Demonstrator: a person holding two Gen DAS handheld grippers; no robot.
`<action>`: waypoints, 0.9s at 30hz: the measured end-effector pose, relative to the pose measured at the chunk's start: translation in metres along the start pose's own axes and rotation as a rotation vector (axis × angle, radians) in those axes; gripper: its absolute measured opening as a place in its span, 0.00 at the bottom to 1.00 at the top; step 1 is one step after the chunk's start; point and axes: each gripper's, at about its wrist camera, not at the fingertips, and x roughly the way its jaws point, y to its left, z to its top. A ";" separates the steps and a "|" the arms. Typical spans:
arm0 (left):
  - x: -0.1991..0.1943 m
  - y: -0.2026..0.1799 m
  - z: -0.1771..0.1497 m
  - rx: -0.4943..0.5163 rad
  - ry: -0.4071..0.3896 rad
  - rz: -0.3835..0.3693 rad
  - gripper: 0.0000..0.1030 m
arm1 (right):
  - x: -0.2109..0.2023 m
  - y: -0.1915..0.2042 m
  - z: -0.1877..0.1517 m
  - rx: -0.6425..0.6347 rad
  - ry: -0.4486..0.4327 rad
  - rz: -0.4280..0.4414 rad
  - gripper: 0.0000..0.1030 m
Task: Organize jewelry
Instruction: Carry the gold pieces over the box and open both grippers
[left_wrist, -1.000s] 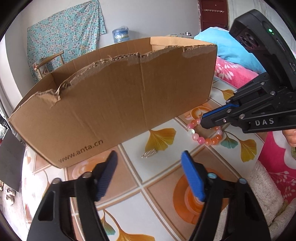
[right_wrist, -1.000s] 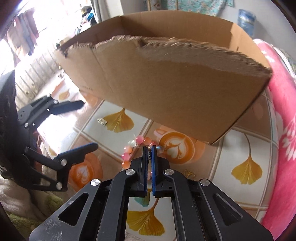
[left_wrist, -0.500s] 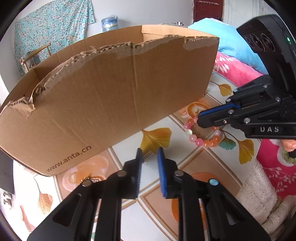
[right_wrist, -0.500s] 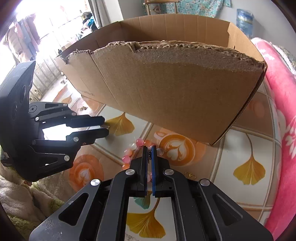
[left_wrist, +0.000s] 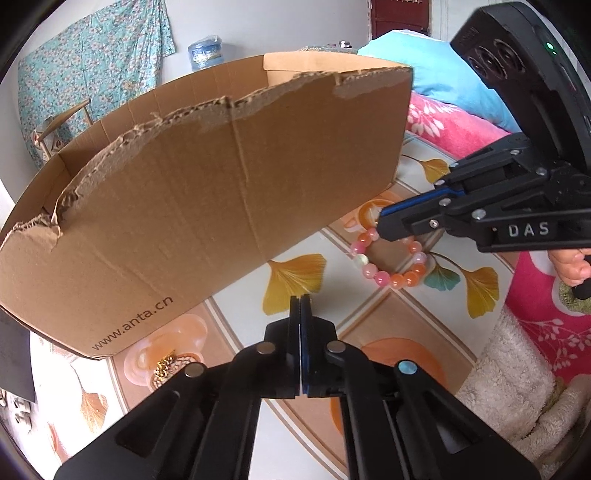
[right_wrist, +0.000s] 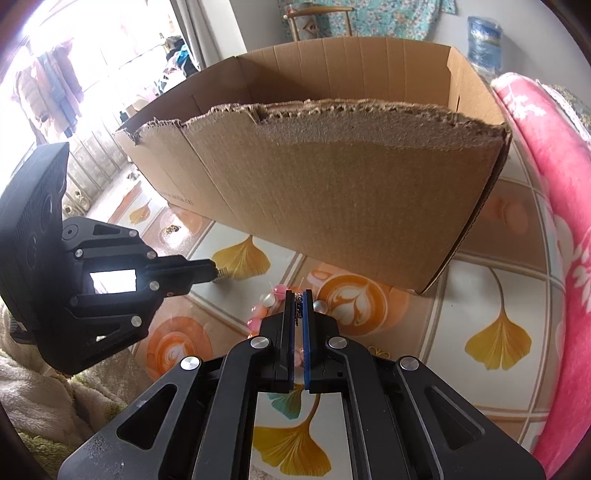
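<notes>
A: What is seen nearest the lens in the left wrist view?

B: The left gripper (left_wrist: 301, 299), at lower centre, its jaws pressed together. In the right wrist view a small silver spring-like piece (right_wrist: 221, 274) is seen at its tip, at left centre of the frame, so a pinch on that piece is judged likely, though the contact itself is too small to be made out.

A: And the right gripper?

B: The right gripper (right_wrist: 298, 301) is shown at lower centre of its own view, jaws nearly closed on a thin dark chain-like strand (right_wrist: 297, 310). The pink and orange bead bracelet (left_wrist: 388, 258) is found right at its tip, at centre right of the left view, on the leaf-patterned tabletop (left_wrist: 388, 317). Whether strand and bracelet are one piece cannot be told.

A: What might go wrong?

B: The spring piece could be dropped if only its edge is caught. The bracelet could be dragged or its cord strained if the strand is pulled sideways. A small gold item (left_wrist: 164, 367), at lower left beside the box base, could be overlooked.

A: Farther back?

B: The cardboard box (left_wrist: 207, 206) is spread across the upper half, its torn near wall standing tall; a dangling item could be snagged on that ragged edge when lifted over.
</notes>
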 end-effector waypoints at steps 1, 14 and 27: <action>-0.002 -0.001 -0.001 0.001 -0.005 0.000 0.00 | -0.002 0.001 0.000 0.002 -0.002 -0.001 0.02; -0.066 0.007 0.010 -0.048 -0.142 -0.015 0.00 | -0.056 0.019 0.013 -0.031 -0.100 0.010 0.02; -0.126 0.053 0.085 -0.110 -0.347 -0.064 0.00 | -0.109 0.030 0.096 -0.155 -0.277 0.095 0.02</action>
